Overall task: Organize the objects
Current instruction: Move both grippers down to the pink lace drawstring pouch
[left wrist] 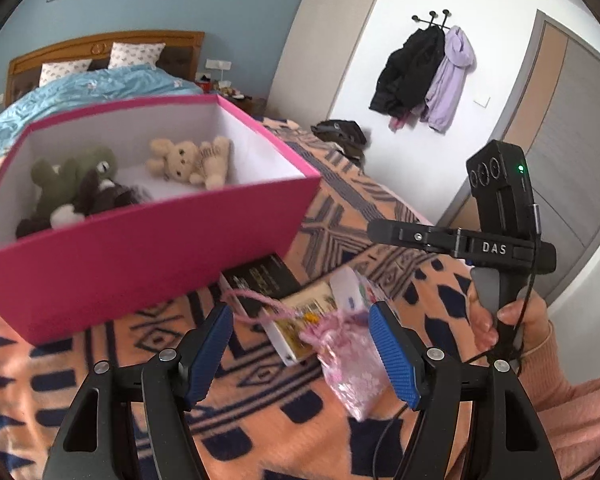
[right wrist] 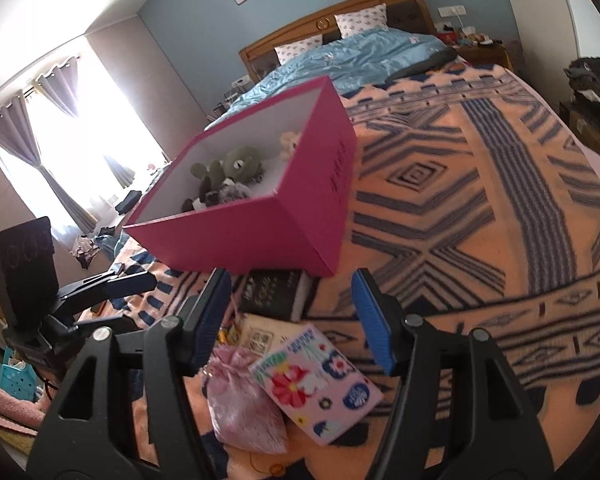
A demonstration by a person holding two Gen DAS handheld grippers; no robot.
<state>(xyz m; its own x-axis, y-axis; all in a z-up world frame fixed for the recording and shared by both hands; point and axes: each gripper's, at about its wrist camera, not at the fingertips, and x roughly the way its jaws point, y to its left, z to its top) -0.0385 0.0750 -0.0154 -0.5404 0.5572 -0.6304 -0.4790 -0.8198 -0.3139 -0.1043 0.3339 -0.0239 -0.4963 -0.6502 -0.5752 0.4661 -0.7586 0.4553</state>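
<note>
A pink open box [left wrist: 148, 248] stands on the patterned blanket and holds a green plush [left wrist: 72, 176], a dark plush [left wrist: 104, 196] and a cream bear [left wrist: 188, 158]; it also shows in the right wrist view [right wrist: 260, 232]. In front of it lie a black book [right wrist: 276, 292], a yellowish booklet [left wrist: 296, 320], a pink satin pouch [right wrist: 244, 404] and a floral tissue pack [right wrist: 316, 380]. My left gripper [left wrist: 300, 354] is open over the pouch [left wrist: 352, 364]. My right gripper [right wrist: 296, 320] is open above the pile; it shows in the left wrist view [left wrist: 460, 240].
The orange and navy blanket [right wrist: 480, 220] covers the bed foot, with a blue duvet [right wrist: 352, 56] and pillows behind. Coats [left wrist: 420, 76] hang on the white wall by a door. A curtained window [right wrist: 60, 140] is at the left.
</note>
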